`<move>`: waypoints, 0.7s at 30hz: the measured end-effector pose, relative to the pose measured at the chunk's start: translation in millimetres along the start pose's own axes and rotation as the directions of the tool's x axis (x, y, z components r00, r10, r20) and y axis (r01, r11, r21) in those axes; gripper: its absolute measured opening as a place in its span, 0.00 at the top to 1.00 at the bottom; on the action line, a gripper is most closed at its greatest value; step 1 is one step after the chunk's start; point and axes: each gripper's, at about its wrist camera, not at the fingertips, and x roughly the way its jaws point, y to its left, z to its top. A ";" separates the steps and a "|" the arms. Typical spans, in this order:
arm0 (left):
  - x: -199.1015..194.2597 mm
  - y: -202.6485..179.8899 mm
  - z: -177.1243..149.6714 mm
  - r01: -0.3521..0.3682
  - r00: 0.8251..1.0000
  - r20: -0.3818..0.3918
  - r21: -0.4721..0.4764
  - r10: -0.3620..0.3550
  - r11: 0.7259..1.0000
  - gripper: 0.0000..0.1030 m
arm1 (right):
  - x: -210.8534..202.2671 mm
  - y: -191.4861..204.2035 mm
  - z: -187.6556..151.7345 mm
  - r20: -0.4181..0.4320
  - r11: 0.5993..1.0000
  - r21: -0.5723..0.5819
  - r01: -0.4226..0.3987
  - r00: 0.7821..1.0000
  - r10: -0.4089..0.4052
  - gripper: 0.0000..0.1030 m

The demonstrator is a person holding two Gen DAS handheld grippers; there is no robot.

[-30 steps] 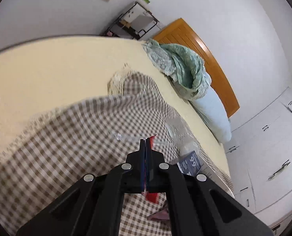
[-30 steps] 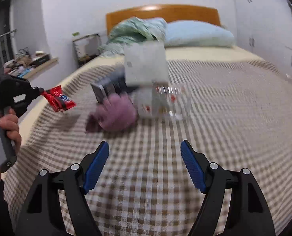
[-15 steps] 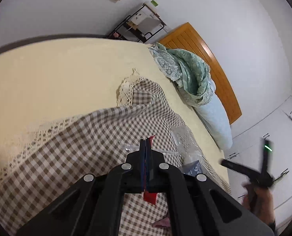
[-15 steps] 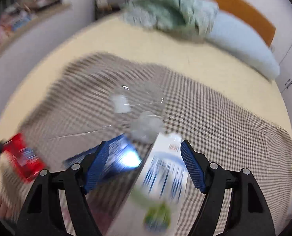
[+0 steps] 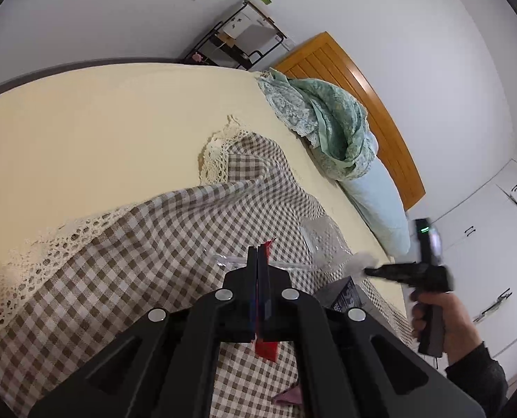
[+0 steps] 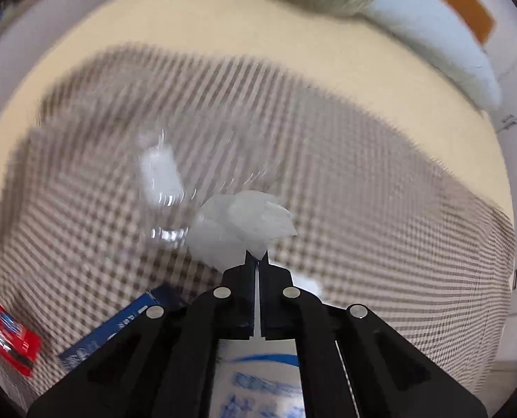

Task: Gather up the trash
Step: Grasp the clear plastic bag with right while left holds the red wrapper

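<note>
Red snack wrapper (image 5: 266,346) sits clamped in the closed left gripper (image 5: 257,254) over the brown checked cloth (image 5: 119,261); right gripper (image 6: 256,261) is pinched shut on a crumpled white tissue (image 6: 244,223), with a white-and-blue carton (image 6: 258,376) blurred under its fingers. Beyond on the cloth lie a dark blue box (image 6: 119,324) and clear plastic packaging (image 5: 323,240). Farther back: cream bedsheet (image 5: 101,122), bunched green blanket (image 5: 328,125), pale blue pillow (image 5: 377,205), wooden headboard (image 5: 363,94).
</note>
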 end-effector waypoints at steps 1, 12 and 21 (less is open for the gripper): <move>0.9 -3.2 -2.2 0.005 1.000 -0.012 0.005 -0.005 1.000 1.00 | -14.5 -11.7 0.5 0.036 0.999 0.041 0.005 0.999 -0.007 0.99; -39.2 -44.7 -24.3 0.094 0.995 0.015 0.039 -0.094 0.995 1.00 | -143.8 -71.9 -73.8 0.195 0.993 0.111 0.037 0.979 -0.058 0.99; -77.2 -116.6 -51.9 0.161 0.986 0.005 0.188 -0.165 0.969 1.00 | -200.6 -83.5 -176.2 0.244 0.996 0.090 -0.021 0.970 -0.002 0.99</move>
